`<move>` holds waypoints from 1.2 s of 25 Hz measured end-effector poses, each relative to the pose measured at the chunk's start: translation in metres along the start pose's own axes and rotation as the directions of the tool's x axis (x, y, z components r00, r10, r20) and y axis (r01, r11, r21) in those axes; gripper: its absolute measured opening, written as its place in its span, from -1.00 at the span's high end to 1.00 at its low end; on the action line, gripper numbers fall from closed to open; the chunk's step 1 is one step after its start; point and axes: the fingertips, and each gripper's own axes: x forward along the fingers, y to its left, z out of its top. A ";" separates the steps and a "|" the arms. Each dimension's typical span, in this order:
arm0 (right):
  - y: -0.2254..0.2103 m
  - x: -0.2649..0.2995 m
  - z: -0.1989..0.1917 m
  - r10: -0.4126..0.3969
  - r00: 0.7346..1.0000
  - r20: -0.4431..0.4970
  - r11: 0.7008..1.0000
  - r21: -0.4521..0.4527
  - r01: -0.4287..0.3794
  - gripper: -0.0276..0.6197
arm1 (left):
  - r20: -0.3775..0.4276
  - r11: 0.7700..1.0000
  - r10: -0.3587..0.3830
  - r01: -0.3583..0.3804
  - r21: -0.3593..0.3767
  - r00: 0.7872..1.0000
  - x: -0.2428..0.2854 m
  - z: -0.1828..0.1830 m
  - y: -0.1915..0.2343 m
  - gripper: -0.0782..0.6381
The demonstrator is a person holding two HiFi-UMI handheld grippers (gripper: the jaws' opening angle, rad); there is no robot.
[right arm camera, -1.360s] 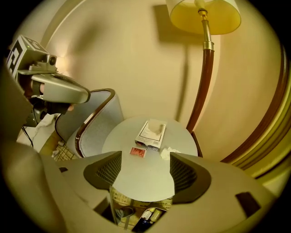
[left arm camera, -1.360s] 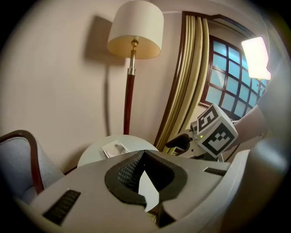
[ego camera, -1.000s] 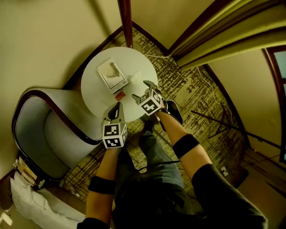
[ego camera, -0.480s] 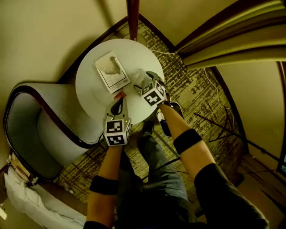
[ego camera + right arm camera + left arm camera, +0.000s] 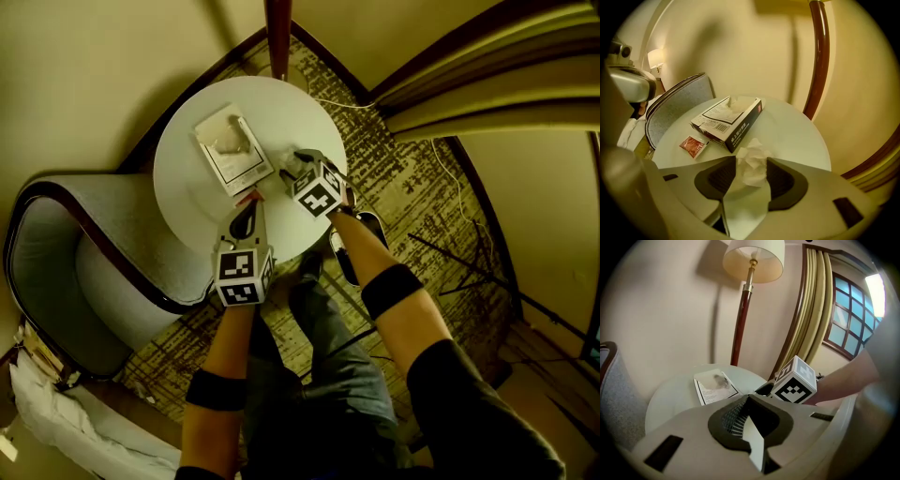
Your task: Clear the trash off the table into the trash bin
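Note:
A crumpled white tissue (image 5: pixel 752 164) lies on the round white table (image 5: pixel 187 178), just right of the tissue box (image 5: pixel 727 121). My right gripper (image 5: pixel 751 176) is down over the tissue with its jaws closing, and both pads touch the tissue's sides. In the head view the right gripper (image 5: pixel 292 164) hides most of the tissue. A small red packet (image 5: pixel 695 144) lies in front of the box. My left gripper (image 5: pixel 247 217) is shut with nothing in it, its tip just short of the red packet (image 5: pixel 249 198). The left gripper (image 5: pixel 747 420) sees the tissue box (image 5: pixel 715 386) ahead.
A grey armchair (image 5: pixel 84 272) stands against the table's left side. A floor lamp's dark pole (image 5: pixel 277 37) rises behind the table, and curtains (image 5: pixel 487 84) hang at the right. Patterned carpet (image 5: pixel 412 187) surrounds the table. No bin is in view.
The right gripper came down over the tissue and its jaws narrowed onto it. The left gripper sank and moved forward toward the red packet.

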 end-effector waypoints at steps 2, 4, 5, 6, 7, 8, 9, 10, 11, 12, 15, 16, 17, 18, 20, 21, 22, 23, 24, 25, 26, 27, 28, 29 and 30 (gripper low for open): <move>0.001 -0.002 -0.001 -0.007 1.000 0.007 1.000 0.010 0.007 0.43 | -0.005 1.000 0.002 -0.002 -0.001 1.000 -0.001 0.000 0.001 0.78; 0.001 -0.004 -0.004 -0.015 1.000 0.006 0.999 0.029 0.014 0.53 | -0.009 1.000 0.000 0.000 0.001 1.000 -0.003 0.000 0.001 0.78; 0.000 -0.005 -0.004 -0.019 1.000 0.005 0.999 0.035 0.018 0.55 | -0.009 1.000 -0.001 0.001 0.001 1.000 -0.004 0.001 0.001 0.78; -0.001 -0.008 -0.003 -0.023 1.000 0.006 0.999 0.040 0.022 0.56 | -0.009 1.000 -0.003 0.003 0.001 1.000 -0.005 0.002 0.000 0.78; -0.001 -0.012 -0.003 -0.027 1.000 0.006 0.999 0.046 0.026 0.57 | -0.010 1.000 -0.006 0.006 0.001 1.000 -0.007 0.002 0.000 0.78; -0.001 -0.016 -0.003 -0.030 1.000 0.008 0.998 0.054 0.030 0.58 | -0.013 1.000 -0.006 0.006 0.003 1.000 -0.010 0.002 0.001 0.78; -0.002 -0.020 -0.002 -0.034 0.999 0.011 0.998 0.062 0.033 0.58 | -0.014 1.000 -0.004 0.005 0.006 1.000 -0.012 0.002 0.001 0.78; -0.002 -0.025 -0.001 -0.037 0.999 0.016 0.997 0.070 0.036 0.59 | -0.016 1.000 -0.002 0.003 0.010 1.000 -0.016 0.003 0.003 0.78; -0.003 -0.030 0.002 -0.041 0.999 0.022 0.996 0.078 0.039 0.59 | -0.016 1.000 -0.001 0.002 0.013 1.000 -0.020 0.005 0.004 0.78; -0.003 -0.037 0.006 -0.045 0.999 0.030 0.996 0.084 0.042 0.59 | -0.016 1.000 -0.002 0.002 0.014 1.000 -0.024 0.008 0.004 0.78; 0.000 -0.062 0.020 -0.055 0.997 0.058 0.993 0.106 0.049 0.59 | -0.015 1.000 -0.013 0.013 0.014 1.000 -0.042 0.018 0.001 0.78; 0.002 -0.072 0.025 -0.057 0.996 0.070 0.992 0.113 0.049 0.60 | -0.015 1.000 -0.011 0.011 0.017 1.000 -0.049 0.020 0.002 0.78; 0.005 -0.083 0.031 -0.060 0.995 0.083 0.992 0.119 0.050 0.60 | -0.015 1.000 -0.007 0.007 0.020 1.000 -0.056 0.021 0.003 0.78; 0.008 -0.094 0.037 -0.063 0.993 0.096 0.991 0.125 0.050 0.59 | -0.014 1.000 -0.003 0.003 0.022 1.000 -0.063 0.023 0.005 0.78; 0.014 -0.117 0.050 -0.070 0.990 0.124 0.990 0.127 0.055 0.59 | -0.004 1.000 0.002 -0.002 0.023 1.000 -0.078 0.032 0.006 0.78; 0.018 -0.130 0.058 -0.077 0.987 0.141 0.991 0.124 0.059 0.59 | 0.004 1.000 0.003 -0.003 0.023 1.000 -0.086 0.038 0.006 0.78; 0.022 -0.143 0.066 -0.082 0.984 0.158 0.990 0.123 0.063 0.59 | 0.012 1.000 0.005 -0.005 0.023 1.000 -0.094 0.043 0.006 0.78; 0.026 -0.155 0.073 -0.086 0.981 0.175 0.990 0.125 0.065 0.59 | 0.018 1.000 0.007 -0.007 0.026 1.000 -0.103 0.048 0.006 0.78; 0.032 -0.167 0.080 -0.089 0.977 0.192 0.990 0.129 0.065 0.59 | 0.024 1.000 0.008 -0.008 0.030 1.000 -0.112 0.052 0.006 0.78; 0.037 -0.179 0.088 -0.092 0.974 0.208 0.989 0.132 0.065 0.59 | 0.030 0.999 0.007 -0.008 0.035 1.000 -0.121 0.057 0.006 0.78; 0.043 -0.191 0.096 -0.095 0.970 0.223 0.989 0.133 0.066 0.59 | 0.035 0.999 0.005 -0.006 0.039 0.999 -0.130 0.062 0.006 0.78; 0.050 -0.204 0.104 -0.099 0.966 0.238 0.989 0.132 0.069 0.59 | 0.038 0.999 0.001 -0.002 0.042 0.999 -0.140 0.067 0.004 0.78; 0.058 -0.217 0.110 -0.103 0.962 0.252 0.989 0.129 0.073 0.59 | 0.039 0.999 -0.004 0.003 0.047 0.999 -0.151 0.070 0.001 0.78; 0.067 -0.230 0.116 -0.107 0.958 0.266 0.989 0.126 0.075 0.59 | 0.042 0.999 -0.009 0.007 0.053 0.999 -0.162 0.073 -0.001 0.78; 0.076 -0.242 0.120 -0.110 0.954 0.279 0.989 0.127 0.077 0.59 | 0.049 0.998 -0.013 0.010 0.058 0.999 -0.172 0.074 -0.003 0.78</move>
